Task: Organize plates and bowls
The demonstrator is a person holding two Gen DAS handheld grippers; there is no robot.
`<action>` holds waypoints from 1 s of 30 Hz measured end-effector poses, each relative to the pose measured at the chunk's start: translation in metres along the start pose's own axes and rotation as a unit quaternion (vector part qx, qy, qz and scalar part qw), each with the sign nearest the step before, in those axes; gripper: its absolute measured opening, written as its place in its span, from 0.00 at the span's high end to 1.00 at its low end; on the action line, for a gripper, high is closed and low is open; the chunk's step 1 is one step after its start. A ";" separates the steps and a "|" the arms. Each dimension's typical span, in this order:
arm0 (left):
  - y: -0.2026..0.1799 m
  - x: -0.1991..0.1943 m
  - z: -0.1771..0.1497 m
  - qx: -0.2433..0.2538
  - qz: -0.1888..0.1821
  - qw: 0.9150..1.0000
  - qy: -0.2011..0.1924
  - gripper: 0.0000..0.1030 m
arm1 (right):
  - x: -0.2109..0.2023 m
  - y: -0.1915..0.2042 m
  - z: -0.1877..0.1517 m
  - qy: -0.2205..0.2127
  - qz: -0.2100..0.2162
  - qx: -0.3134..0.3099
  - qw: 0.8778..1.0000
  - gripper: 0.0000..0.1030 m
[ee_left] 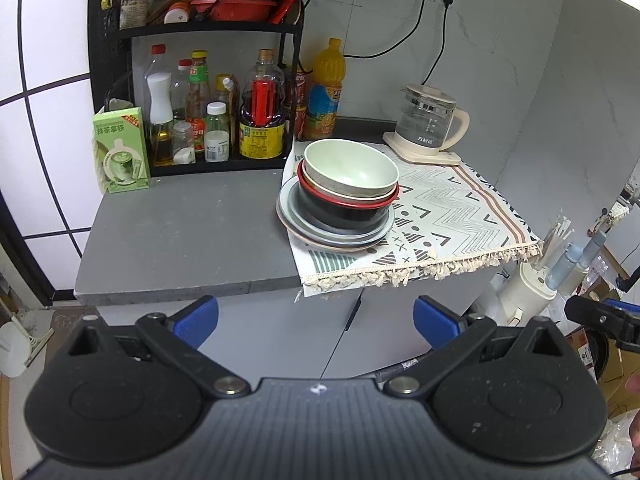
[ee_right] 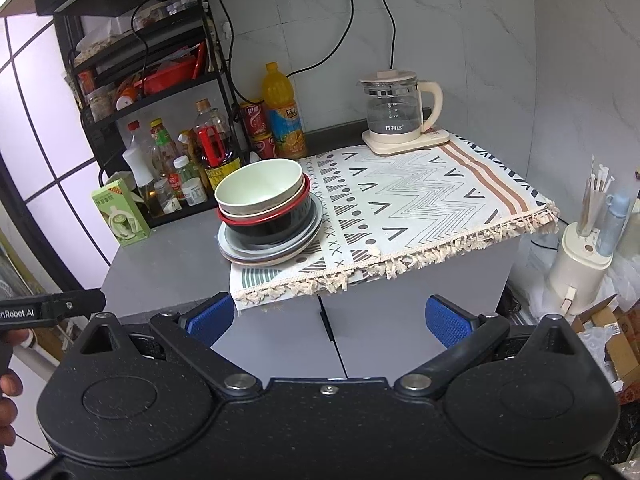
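Both the left gripper (ee_left: pixel 316 322) and the right gripper (ee_right: pixel 330 320) hang in front of the bench (ee_left: pixel 180 240) with fingers spread apart, holding nothing. A pale green bowl (ee_left: pixel 350 168) sits nested in a red-rimmed black bowl (ee_left: pixel 344 210) atop stacked plates (ee_left: pixel 336 236) at the patterned cloth's (ee_left: pixel 452 216) left edge.

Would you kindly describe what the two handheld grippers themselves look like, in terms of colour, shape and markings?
Both are matt black: the left gripper and right gripper each have two round housings, linkage arms with silver pivot bolts, and blue textured finger pads. White lettering ending "nRobot.AI" marks the left gripper's side in the right wrist view.
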State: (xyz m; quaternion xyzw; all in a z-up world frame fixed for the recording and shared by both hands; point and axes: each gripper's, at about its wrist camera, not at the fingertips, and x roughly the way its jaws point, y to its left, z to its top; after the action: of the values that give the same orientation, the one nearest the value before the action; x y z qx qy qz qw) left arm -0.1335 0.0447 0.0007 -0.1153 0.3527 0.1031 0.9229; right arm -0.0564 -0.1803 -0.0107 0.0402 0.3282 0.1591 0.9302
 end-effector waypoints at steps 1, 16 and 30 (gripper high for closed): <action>0.001 0.000 -0.001 0.000 0.000 1.000 0.000 0.00 | -0.001 0.001 -0.001 0.000 0.000 0.000 1.000 0.00; 0.004 -0.002 -0.003 0.013 0.002 1.000 -0.005 0.00 | -0.003 0.005 -0.006 -0.001 -0.007 0.004 1.000 0.00; 0.011 0.002 0.005 0.009 0.001 1.000 -0.007 0.00 | 0.001 0.006 -0.006 0.000 -0.013 0.009 1.000 0.00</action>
State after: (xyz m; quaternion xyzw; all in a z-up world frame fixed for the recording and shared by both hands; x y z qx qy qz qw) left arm -0.1324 0.0571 0.0017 -0.1059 0.3476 0.1014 0.9261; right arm -0.0609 -0.1749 -0.0147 0.0442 0.3300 0.1438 0.9319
